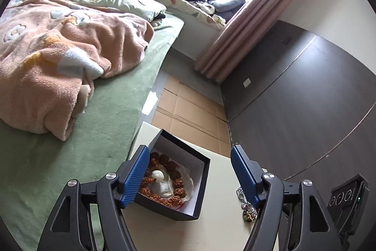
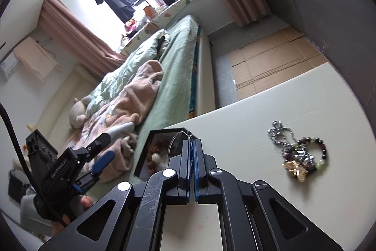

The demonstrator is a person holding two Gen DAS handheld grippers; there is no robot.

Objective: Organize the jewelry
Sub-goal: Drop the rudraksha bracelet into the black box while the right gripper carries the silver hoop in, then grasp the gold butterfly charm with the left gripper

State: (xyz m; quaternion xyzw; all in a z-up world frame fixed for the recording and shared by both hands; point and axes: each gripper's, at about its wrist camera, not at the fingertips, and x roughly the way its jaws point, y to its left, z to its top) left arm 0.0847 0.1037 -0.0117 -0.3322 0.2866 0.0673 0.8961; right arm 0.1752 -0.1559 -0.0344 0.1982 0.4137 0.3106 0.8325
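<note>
A black jewelry box (image 1: 202,182) with a white lining stands on the cream table (image 1: 218,227). It holds a brown bead string (image 1: 174,166) and a white piece (image 1: 159,178). My left gripper (image 1: 190,159) is open just above the box, with its left finger (image 1: 136,178) over the box's near-left wall. My right gripper (image 2: 192,145) is shut on a thin silver wire hoop (image 2: 175,141), held beside the box (image 2: 145,161). A pile of jewelry (image 2: 298,152), with a silver chain and a beaded bracelet, lies on the table to the right. Part of it shows in the left wrist view (image 1: 246,204).
A bed (image 1: 98,133) with a green sheet and a peach blanket (image 1: 58,58) runs along the table's left edge. Flattened cardboard (image 1: 188,109) covers the floor beyond the table. A dark wardrobe (image 1: 293,98) stands to the right. The left gripper shows in the right wrist view (image 2: 101,157).
</note>
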